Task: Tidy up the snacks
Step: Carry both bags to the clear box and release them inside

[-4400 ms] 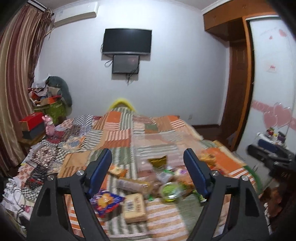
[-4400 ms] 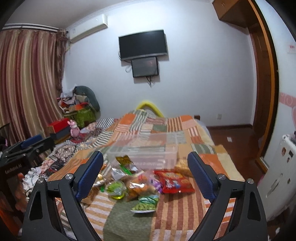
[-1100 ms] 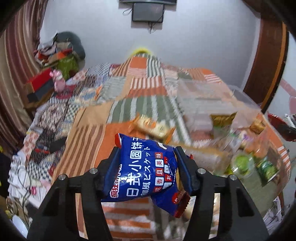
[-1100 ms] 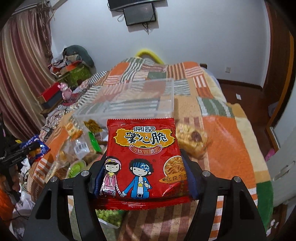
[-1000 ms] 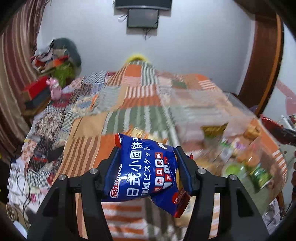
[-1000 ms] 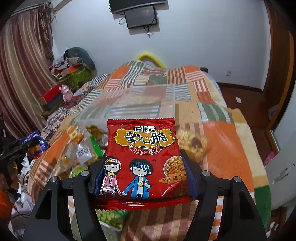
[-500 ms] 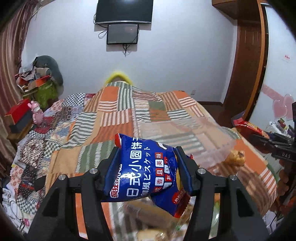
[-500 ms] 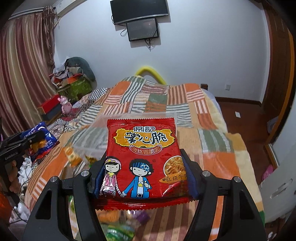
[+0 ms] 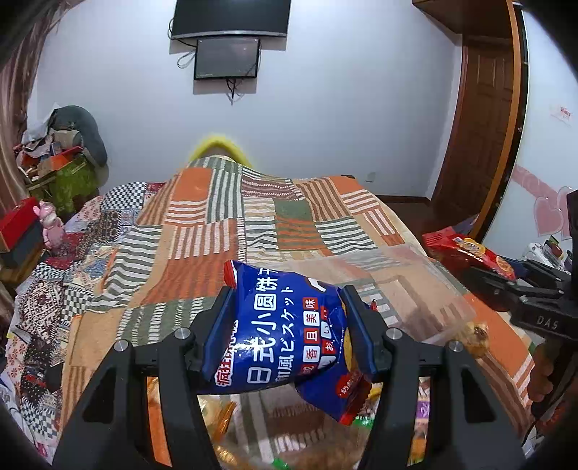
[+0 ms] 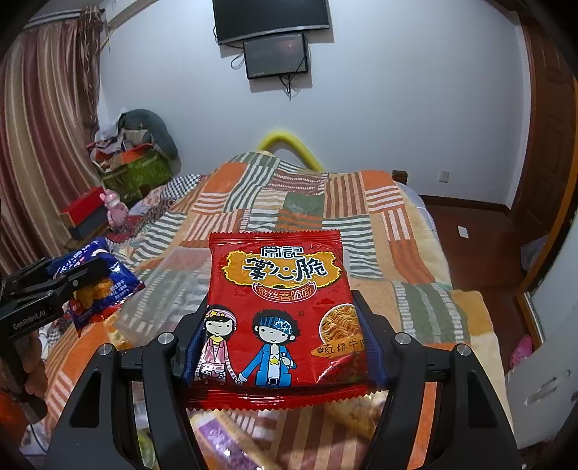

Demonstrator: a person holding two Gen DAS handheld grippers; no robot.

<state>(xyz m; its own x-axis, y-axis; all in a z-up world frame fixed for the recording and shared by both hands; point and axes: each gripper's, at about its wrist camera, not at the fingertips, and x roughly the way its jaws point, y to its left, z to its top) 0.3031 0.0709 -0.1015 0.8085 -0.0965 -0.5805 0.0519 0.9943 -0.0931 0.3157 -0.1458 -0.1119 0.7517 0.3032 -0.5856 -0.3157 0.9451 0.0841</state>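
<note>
My left gripper (image 9: 287,300) is shut on a blue biscuit bag (image 9: 285,332), held above the bed. My right gripper (image 10: 280,303) is shut on a red noodle-snack packet (image 10: 278,311) with two cartoon figures. A clear plastic bin (image 9: 408,289) stands on the patchwork bedspread (image 9: 224,224), just beyond both bags. In the right wrist view the bin (image 10: 166,289) lies left of the red packet, and the blue bag (image 10: 97,285) shows at far left in the left gripper. The left wrist view catches the red packet (image 9: 469,249) at the right edge. Loose snacks lie blurred under both grippers.
A round wrapped snack (image 9: 477,334) lies by the bin's near right corner. Boxes, a pink toy (image 10: 115,208) and piled clothes (image 10: 144,144) crowd the bed's left side. A wooden door (image 9: 480,119) and bare floor (image 10: 477,231) are to the right. A TV (image 9: 231,18) hangs on the far wall.
Both grippers have risen and moved forward over the snack pile toward the bin, each still holding its bag. The loose snacks have slid down toward the bottom edge of both views.
</note>
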